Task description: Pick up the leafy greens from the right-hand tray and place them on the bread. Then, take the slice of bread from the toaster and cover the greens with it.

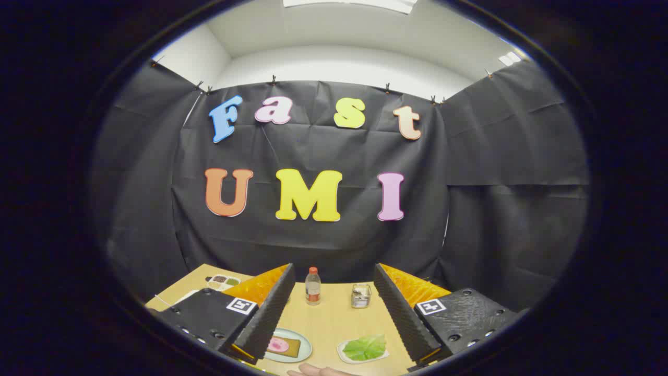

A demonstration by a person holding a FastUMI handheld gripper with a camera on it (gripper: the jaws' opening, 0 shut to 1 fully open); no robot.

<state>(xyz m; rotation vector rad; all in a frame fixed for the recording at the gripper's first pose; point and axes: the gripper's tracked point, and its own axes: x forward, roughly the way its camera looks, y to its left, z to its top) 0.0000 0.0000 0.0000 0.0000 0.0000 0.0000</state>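
Evidently the first step is not yet begun; the gripper (331, 313) hangs wide open and empty over the desk (334, 318); the leafy greens (365, 348) lie on their tray between the fingers (bread (284, 346) just left); next, descend onto them.

We see a flat, bright green leaf of leafy greens (365, 348) lying on a small white tray (342, 353), untouched. At its nine o'clock, well apart, a toasted bread (288, 348) slice topped with pink ham (277, 344) rests flat on a pale plate (305, 351).
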